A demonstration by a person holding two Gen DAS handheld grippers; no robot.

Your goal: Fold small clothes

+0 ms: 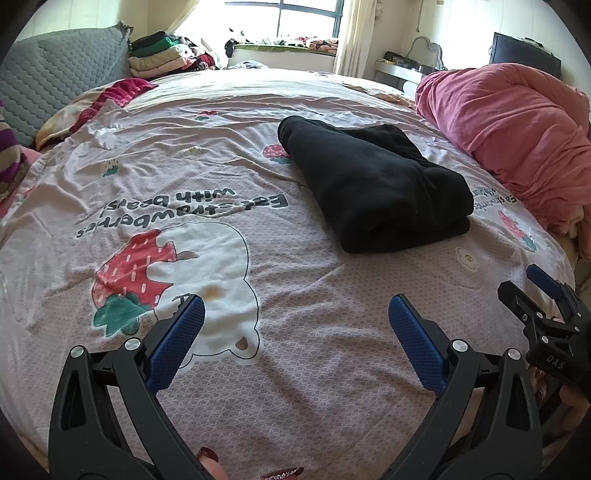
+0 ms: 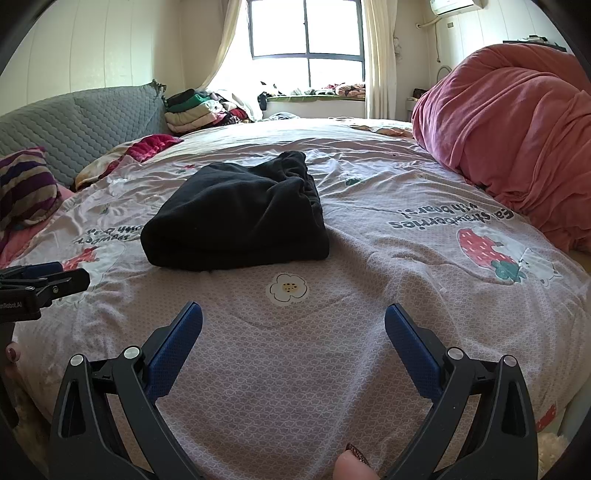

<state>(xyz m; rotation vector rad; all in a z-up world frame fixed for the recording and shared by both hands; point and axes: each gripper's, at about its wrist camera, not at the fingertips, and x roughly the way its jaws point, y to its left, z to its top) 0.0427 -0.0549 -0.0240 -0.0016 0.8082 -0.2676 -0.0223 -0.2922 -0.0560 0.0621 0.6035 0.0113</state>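
At the far left a grey quilted headboard (image 1: 62, 77) is standing along the edge of the bed (image 1: 295, 369), with a striped pillow (image 2: 26, 184) lying below it and a stack of folded laundry (image 1: 159, 55) sitting at its far end. I am holding my left gripper (image 1: 295, 332) low over the near part of the sheet, its jaws spread wide apart and gripping nothing, with the printed bear and strawberry (image 1: 173, 273) lying just beyond its left finger. Ahead of me, near the middle of the bed, the black garment (image 1: 373, 184) is lying folded into a thick bundle, resting flat on the sheet and well apart from both grippers. I am keeping my right gripper (image 2: 293, 328) just beside the left one, over the near edge, and its jaws are likewise standing wide apart and empty, with a small printed flower (image 2: 287, 288) lying between them and the black bundle. To the right, a bunched pink blanket (image 1: 517, 140) is heaped along the bed's side, and the window (image 2: 306, 29) is glowing at the back.
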